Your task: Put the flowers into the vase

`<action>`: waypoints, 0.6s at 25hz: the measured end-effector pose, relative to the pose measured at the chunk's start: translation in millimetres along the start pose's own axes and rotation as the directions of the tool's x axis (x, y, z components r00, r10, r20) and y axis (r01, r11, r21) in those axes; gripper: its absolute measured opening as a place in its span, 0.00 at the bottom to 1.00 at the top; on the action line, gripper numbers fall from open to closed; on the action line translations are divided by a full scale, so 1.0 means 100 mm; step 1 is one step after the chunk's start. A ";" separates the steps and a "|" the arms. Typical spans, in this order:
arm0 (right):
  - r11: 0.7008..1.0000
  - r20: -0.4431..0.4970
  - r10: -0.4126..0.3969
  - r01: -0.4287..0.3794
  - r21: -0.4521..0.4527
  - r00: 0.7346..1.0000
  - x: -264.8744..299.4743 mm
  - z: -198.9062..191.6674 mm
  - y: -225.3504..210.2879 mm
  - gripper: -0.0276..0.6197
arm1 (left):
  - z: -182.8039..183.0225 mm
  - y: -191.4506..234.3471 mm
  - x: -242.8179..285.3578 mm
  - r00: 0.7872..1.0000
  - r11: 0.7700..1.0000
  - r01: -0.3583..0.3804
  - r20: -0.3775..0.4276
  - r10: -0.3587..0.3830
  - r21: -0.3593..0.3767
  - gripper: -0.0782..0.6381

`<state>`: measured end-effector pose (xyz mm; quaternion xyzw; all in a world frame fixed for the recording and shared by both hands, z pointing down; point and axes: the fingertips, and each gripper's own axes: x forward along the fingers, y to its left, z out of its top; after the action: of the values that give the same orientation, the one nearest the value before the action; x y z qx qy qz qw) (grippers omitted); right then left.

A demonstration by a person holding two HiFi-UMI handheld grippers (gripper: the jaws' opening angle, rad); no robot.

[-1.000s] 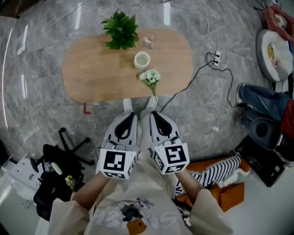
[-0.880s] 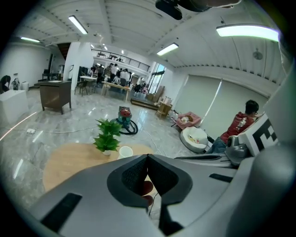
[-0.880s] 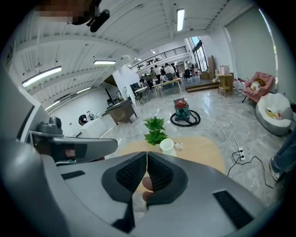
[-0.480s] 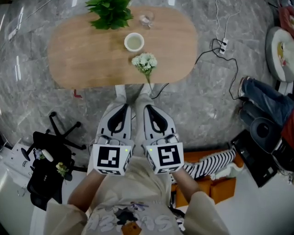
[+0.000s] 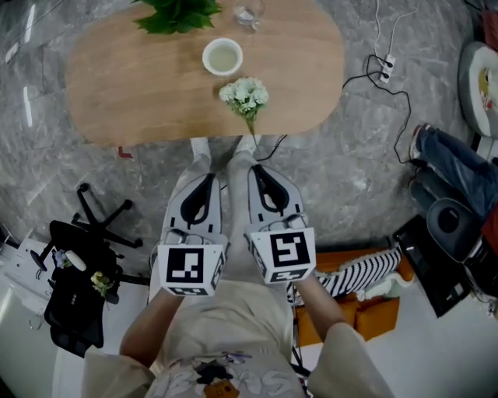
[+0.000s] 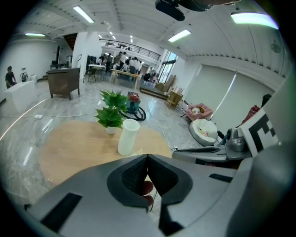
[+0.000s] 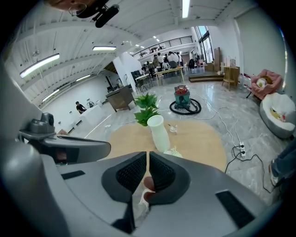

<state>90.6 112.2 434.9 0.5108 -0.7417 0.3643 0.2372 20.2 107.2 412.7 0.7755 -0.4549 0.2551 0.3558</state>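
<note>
A white vase (image 5: 222, 57) stands upright on the oval wooden table (image 5: 132, 85). Just in front of it a bunch of white flowers (image 5: 245, 96) lies on the tabletop, stem toward the near edge. My left gripper (image 5: 206, 179) and right gripper (image 5: 257, 169) hang side by side over the floor, short of the table, both shut with nothing between the pads. The left gripper view has the vase (image 6: 128, 137) beyond the closed left gripper (image 6: 147, 156). Past the closed right gripper (image 7: 147, 153) I see the vase (image 7: 158, 133) and the flowers (image 7: 175, 152).
A potted green plant (image 5: 175, 14) and a small glass (image 5: 248, 14) sit at the table's far side. A black office chair (image 5: 78, 272) stands on the floor at left. A power strip with cables (image 5: 387, 66) lies at right, near a seated person's legs (image 5: 451, 167).
Both grippers have sunk lower, still shut and side by side. In the head view the table, vase and flowers have slid toward the top of the picture.
</note>
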 end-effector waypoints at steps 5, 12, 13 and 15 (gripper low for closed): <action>1.000 -0.019 -0.007 0.007 0.014 1.000 0.28 -0.15 -0.11 0.05 | -0.15 0.10 0.24 1.000 1.000 -0.024 -0.016 0.024 -0.011 0.12; 1.000 -0.081 0.001 0.001 0.031 0.997 0.62 -0.45 -0.26 0.14 | -0.40 0.23 0.57 0.997 0.998 -0.061 -0.046 0.060 -0.030 0.12; 0.999 -0.089 0.002 0.001 0.032 0.996 0.66 -0.50 -0.28 0.15 | -0.44 0.24 0.61 0.997 0.997 -0.065 -0.053 0.063 -0.031 0.12; 1.000 -0.100 0.000 0.003 0.027 0.995 0.72 -0.57 -0.32 0.16 | -0.53 0.25 0.70 0.996 0.997 -0.068 -0.066 0.065 -0.032 0.12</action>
<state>92.7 107.9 532.4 0.4956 -0.7236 0.3993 0.2671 25.8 103.7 503.4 0.7449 -0.4729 0.2841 0.3751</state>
